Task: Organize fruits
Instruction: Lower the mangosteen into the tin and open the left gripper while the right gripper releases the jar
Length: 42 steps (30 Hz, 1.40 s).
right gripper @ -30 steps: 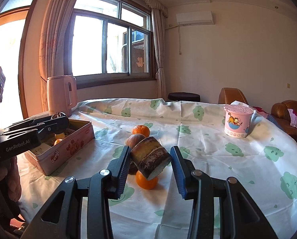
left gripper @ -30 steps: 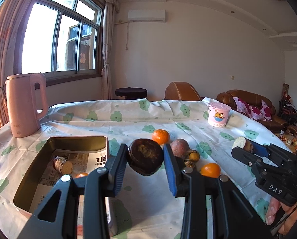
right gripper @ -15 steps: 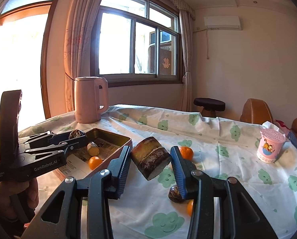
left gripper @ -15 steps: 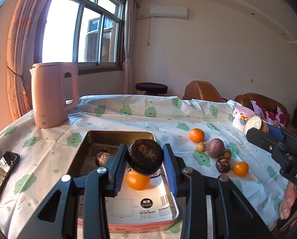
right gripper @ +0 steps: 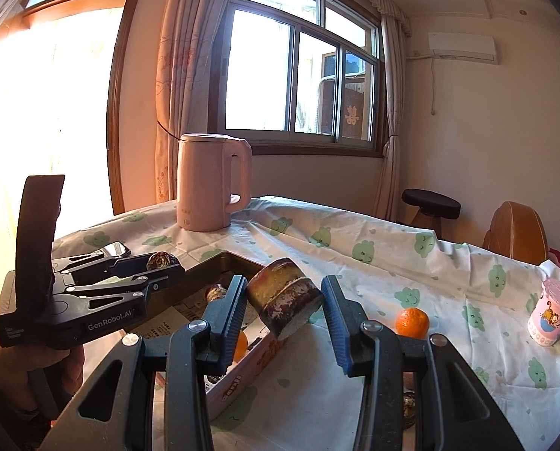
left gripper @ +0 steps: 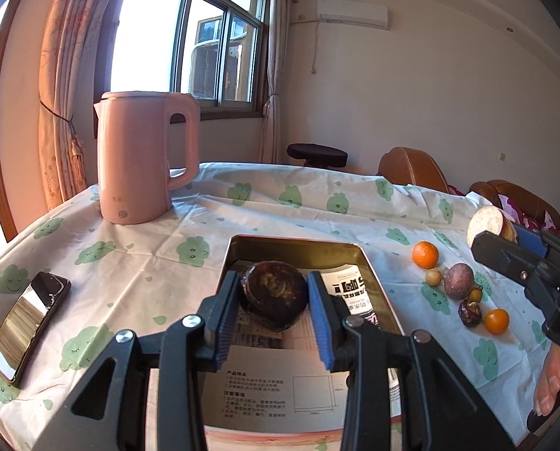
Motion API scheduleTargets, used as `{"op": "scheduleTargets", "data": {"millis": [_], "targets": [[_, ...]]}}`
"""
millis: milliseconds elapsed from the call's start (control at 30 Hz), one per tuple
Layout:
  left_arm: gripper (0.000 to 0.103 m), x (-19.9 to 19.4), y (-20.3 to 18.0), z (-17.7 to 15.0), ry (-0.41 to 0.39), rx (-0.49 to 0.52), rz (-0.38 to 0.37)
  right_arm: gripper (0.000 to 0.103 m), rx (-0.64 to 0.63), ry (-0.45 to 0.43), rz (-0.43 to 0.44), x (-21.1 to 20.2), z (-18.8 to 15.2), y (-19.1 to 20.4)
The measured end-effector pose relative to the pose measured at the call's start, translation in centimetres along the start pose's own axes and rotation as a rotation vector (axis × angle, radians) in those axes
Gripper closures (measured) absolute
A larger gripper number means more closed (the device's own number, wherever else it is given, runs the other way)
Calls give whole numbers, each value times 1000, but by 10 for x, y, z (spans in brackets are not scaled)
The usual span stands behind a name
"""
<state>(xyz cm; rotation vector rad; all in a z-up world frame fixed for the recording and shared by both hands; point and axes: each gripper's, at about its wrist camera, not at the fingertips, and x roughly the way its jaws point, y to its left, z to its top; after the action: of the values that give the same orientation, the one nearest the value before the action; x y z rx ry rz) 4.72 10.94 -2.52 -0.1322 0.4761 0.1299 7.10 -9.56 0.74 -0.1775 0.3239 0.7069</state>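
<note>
The left claw [left gripper: 276, 310] pinches a dark, round, firm-looking root [left gripper: 274, 295] by its sides over the open tin [left gripper: 370, 263]. The right claw [right gripper: 283, 310] pinches a cut taro chunk [right gripper: 285, 302] near the tin's edge; it looks stiff, rough-skinned and easy to grip.

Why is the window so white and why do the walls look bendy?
Right wrist view: sunlight floods the window, washing it out white. Left wrist view: the window glares too, and the phone mirrors light. Both views: the fisheye lens curves edges; corners go dark.
</note>
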Motion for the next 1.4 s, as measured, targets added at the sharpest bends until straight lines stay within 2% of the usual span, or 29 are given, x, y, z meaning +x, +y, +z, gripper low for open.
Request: {"op": "scheduleTargets", "data": {"millis": [467, 1400], "targets": [[65, 14, 6, 0, 53, 28, 19, 60, -28, 80, 38, 44, -2, 23], [65, 34, 10, -4, 130, 55, 19, 60, -13, 231, 60, 104, -19, 26]]}}
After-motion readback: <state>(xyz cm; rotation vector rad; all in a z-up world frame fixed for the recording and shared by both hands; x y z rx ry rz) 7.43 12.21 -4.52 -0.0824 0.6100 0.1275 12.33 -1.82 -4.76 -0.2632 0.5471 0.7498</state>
